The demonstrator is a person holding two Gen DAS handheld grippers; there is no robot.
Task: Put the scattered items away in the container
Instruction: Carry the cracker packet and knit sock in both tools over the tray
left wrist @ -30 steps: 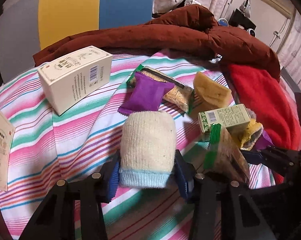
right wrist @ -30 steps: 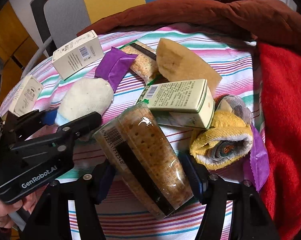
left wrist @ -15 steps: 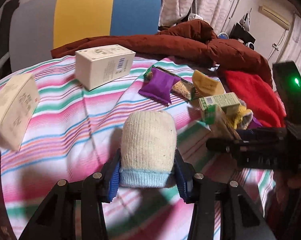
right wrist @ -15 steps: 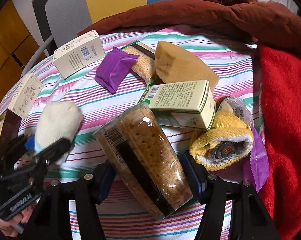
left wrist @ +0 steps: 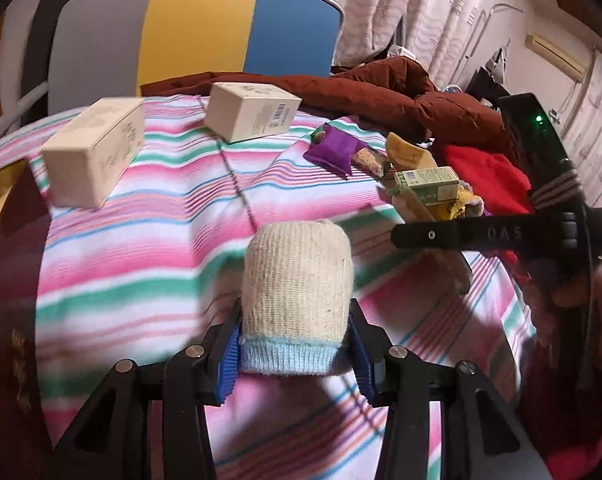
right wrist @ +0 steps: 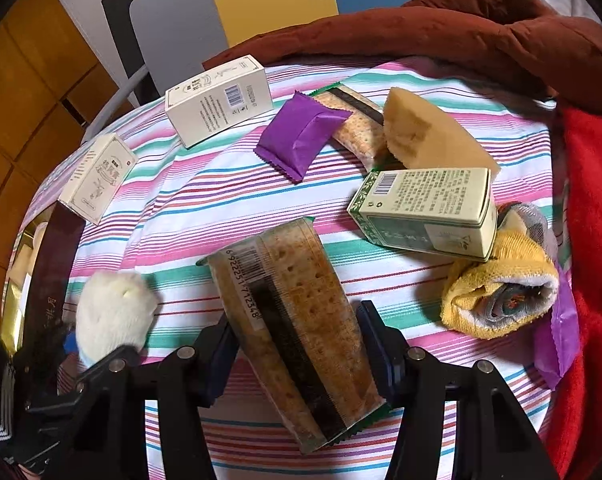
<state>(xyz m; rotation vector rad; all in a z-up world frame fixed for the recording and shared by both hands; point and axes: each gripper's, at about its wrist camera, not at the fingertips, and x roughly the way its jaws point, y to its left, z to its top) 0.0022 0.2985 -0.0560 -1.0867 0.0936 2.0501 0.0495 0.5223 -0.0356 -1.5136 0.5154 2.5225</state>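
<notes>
One cracker packet [right wrist: 297, 328], barcode end away from right gripper [right wrist: 301, 350].

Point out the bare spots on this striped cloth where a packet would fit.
The widest bare stretch of striped cloth lies between the two white boxes, the purple packet and the cracker pack. It is crowded on the right, where the green box, sponge and yellow sock touch or overlap.
</notes>
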